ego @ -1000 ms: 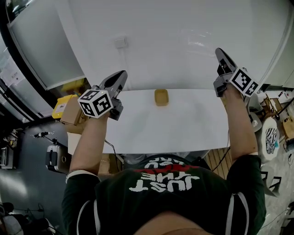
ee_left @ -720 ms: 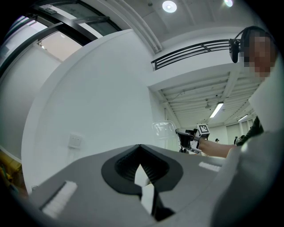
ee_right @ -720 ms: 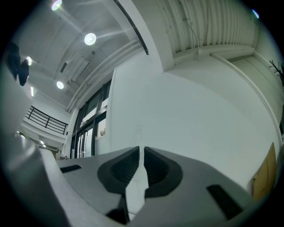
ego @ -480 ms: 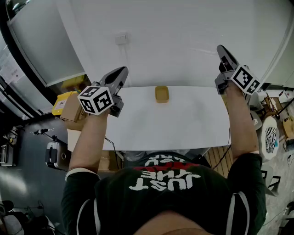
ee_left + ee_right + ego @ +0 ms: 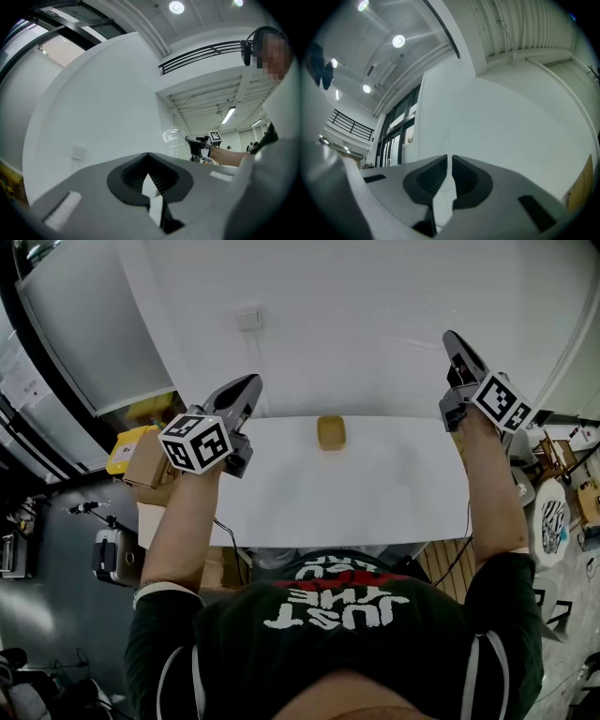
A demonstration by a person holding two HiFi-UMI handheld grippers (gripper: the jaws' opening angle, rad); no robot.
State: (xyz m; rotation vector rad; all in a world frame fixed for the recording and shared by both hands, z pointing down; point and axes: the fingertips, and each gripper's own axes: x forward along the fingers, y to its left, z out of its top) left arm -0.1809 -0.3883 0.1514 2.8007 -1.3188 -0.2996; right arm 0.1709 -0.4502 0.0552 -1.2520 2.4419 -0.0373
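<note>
I hold both grippers raised above a white table (image 5: pixel 375 493), pointing up toward the white wall. My left gripper (image 5: pixel 246 387) hangs over the table's left end, jaws closed with nothing between them. My right gripper (image 5: pixel 453 341) is up over the table's right end, shut and empty too. A small tan tray-like thing (image 5: pixel 330 433) lies at the table's far edge, between the two grippers and apart from both. In the left gripper view the jaws (image 5: pixel 148 157) meet in front of the wall, with the right gripper (image 5: pixel 199 144) showing far off. The right gripper view shows its closed tips (image 5: pixel 449 158) against wall and ceiling.
A wall switch (image 5: pixel 248 319) sits on the white wall behind the table. Yellow and cardboard boxes (image 5: pixel 141 457) stand on the floor left of the table. Clutter and a stool (image 5: pixel 555 521) are at the right. Dark floor with equipment lies to the left.
Both grippers have risen slightly and drifted a little toward the wall; their jaws stay closed. The tan thing has not moved.
</note>
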